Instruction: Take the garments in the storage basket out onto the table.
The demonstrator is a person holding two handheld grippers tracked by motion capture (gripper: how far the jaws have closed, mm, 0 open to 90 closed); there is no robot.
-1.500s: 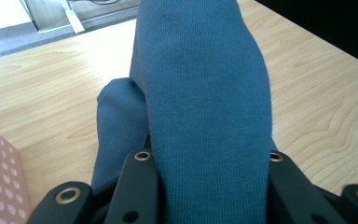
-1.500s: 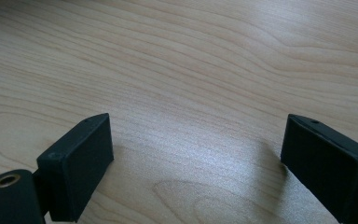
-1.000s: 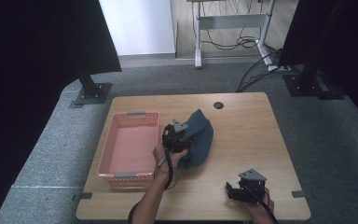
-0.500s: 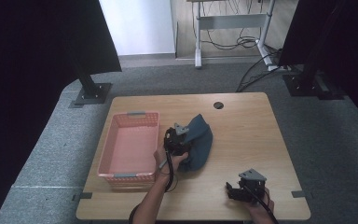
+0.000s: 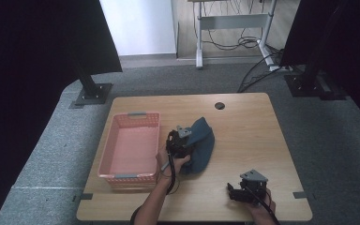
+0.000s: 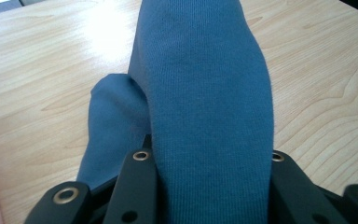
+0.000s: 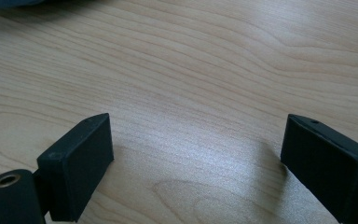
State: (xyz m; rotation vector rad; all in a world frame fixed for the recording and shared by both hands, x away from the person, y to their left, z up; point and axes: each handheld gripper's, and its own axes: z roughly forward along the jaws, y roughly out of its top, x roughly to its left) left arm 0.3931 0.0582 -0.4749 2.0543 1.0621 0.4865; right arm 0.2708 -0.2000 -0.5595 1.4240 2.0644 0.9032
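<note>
A dark blue knitted cloth (image 5: 202, 143) lies bunched near the middle of the wooden table (image 5: 248, 126). My left gripper (image 5: 188, 145) is at its left edge, shut on a fold of it. In the left gripper view the blue cloth (image 6: 205, 88) runs up from between the two black jaws of the left gripper (image 6: 209, 161), and a second fold hangs at its left. My right gripper (image 5: 233, 191) rests near the table's front right edge. In the right gripper view the right gripper (image 7: 196, 154) stands open over bare wood, with nothing between its pads.
A pink plastic basket (image 5: 130, 116) with grey handles stands on the left part of the table, just left of my left hand. A round cable hole (image 5: 220, 105) sits near the far edge. Grey carpet and black stand feet surround the table.
The left hand, with the cloth in its gripper, has shifted slightly toward the front of the table. The right hand has stayed where it was.
</note>
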